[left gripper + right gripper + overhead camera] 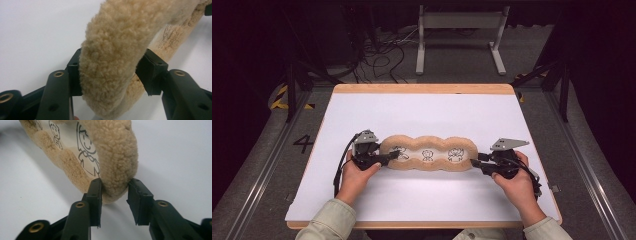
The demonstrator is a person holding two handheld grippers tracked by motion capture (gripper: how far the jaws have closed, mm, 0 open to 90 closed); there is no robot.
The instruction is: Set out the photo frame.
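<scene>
At opposite ends of the fleecy mat (428, 153), left gripper (393, 156) and right gripper (475, 161) each clench its rim.

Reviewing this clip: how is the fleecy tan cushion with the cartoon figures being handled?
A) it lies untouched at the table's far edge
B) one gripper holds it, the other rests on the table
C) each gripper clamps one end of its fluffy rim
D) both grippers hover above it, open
C: the left gripper and right gripper each have their jaws pressed on opposite ends of the fleecy cushion.
</scene>
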